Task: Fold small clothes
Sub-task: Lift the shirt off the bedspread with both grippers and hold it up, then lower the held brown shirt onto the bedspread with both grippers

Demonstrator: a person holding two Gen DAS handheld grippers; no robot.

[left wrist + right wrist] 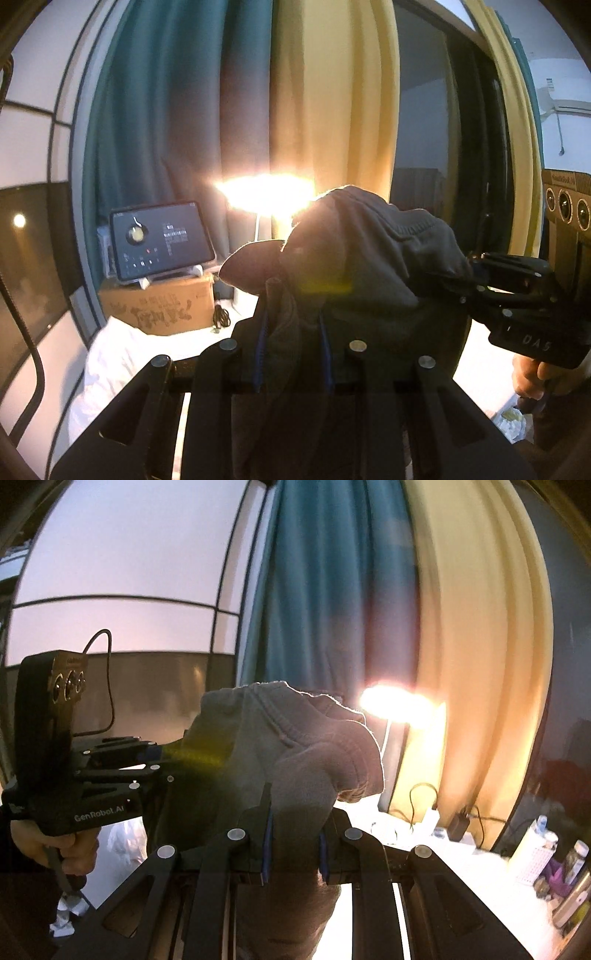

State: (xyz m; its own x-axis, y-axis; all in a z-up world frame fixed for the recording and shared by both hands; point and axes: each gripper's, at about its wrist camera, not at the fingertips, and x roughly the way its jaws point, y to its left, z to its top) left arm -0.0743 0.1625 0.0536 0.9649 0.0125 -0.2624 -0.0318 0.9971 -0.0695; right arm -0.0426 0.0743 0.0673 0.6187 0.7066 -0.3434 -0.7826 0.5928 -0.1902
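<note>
Grey knit cloth, a small garment (369, 251), hangs in the air between two grippers, lifted clear of the white desk (122, 354) below. The left gripper (291, 332) has its fingers narrow, pinched on one edge of the garment, which bunches up just ahead of the fingertips and drapes down between them. The right gripper (295, 834) does the same at the other edge: fingers close together, cloth clamped between the blue pads (266, 849) and rising in a soft hump beyond them. Each gripper shows in the other's view, off to the side, gripped by a hand (70, 853) at its handle. Past the left fingers stands a tablet (162, 243) on a cardboard box (159, 306). A lamp (266, 192) glares straight ahead of both, before teal and yellow curtains (332, 110).
</note>
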